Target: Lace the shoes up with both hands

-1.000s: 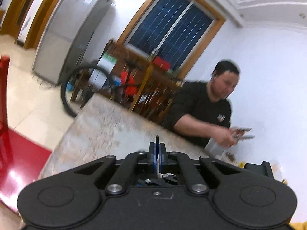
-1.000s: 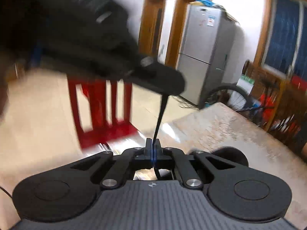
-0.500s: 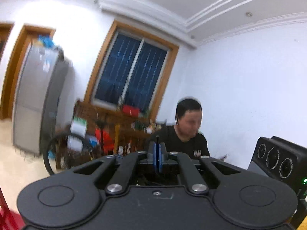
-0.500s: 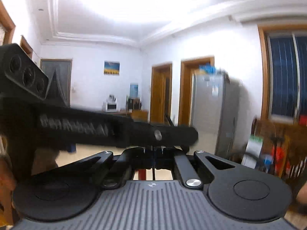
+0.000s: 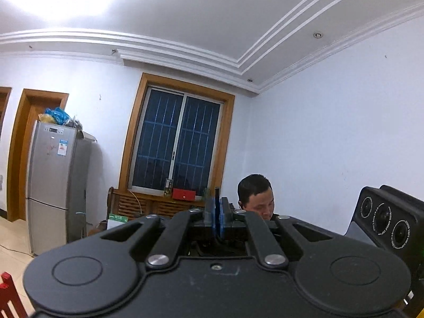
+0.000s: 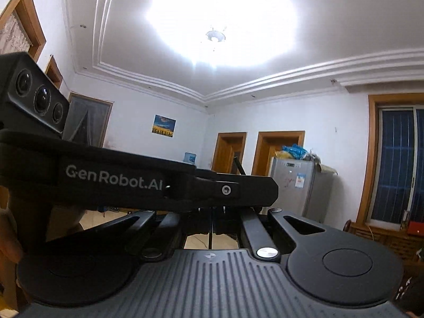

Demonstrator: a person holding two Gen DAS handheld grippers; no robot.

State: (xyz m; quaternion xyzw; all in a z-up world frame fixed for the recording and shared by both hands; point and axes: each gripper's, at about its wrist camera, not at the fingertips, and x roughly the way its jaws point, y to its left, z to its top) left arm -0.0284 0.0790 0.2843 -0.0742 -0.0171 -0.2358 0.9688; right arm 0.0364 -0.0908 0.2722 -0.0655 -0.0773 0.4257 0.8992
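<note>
In the left wrist view my left gripper [image 5: 217, 212] is shut, its blue pads [image 5: 210, 212] pinching a thin black shoelace [image 5: 217, 193] whose tip sticks up above them. In the right wrist view the left gripper [image 6: 265, 188] crosses level in front of my right gripper [image 6: 212, 220] and hides its fingertips. The right jaws stand together, with a dark shoelace strand [image 6: 210, 234] running down between them. Another lace tip [image 6: 238, 165] pokes up above the left gripper. The right gripper's camera housing [image 5: 389, 220] shows at the right edge. No shoe is in view.
A person [image 5: 255, 198] sits beyond the left gripper, against the white wall. A silver fridge [image 5: 53, 185] stands at the left, a dark window [image 5: 175, 143] with a wooden bench [image 5: 148, 206] beneath it. A red chair corner [image 5: 8, 296] shows bottom left. Doorways [image 6: 278, 151] lie behind.
Both grippers have risen and levelled out, still shut. The table and floor have dropped out of view; walls and ceiling fill the frames. The left gripper now lies level across the right view.
</note>
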